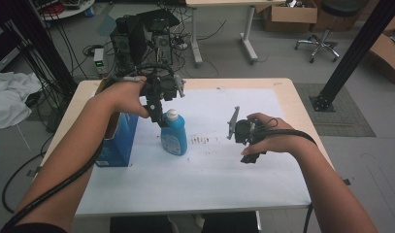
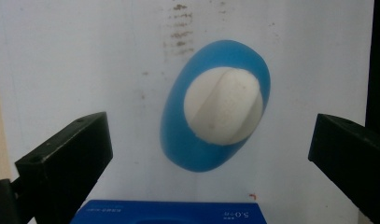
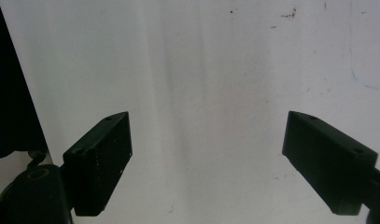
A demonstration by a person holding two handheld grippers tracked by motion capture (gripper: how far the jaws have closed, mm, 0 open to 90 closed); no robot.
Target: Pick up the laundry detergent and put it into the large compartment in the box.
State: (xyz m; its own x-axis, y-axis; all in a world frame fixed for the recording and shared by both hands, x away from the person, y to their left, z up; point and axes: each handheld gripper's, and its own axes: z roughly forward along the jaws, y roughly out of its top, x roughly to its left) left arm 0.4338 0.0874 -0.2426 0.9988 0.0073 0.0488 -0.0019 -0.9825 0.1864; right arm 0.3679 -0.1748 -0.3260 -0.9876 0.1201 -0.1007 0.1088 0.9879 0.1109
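left gripper (image 2: 211,154) above blue bottle (image 1: 173,136), fingers spread wide, nothing held. bottle upright on white sheet (image 1: 209,165), just beside blue box (image 1: 116,143). right gripper (image 3: 208,161) over bare sheet, fingers released, well apart from bottle.

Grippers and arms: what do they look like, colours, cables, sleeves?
Both are black handheld units. The left gripper and right gripper each end in two blocky matte black jaws with small screw holes. The right one carries a grey three-cornered plate. A thick black cable trails along the left forearm. Forearms are bare; a dark sleeve edge shows bottom left.
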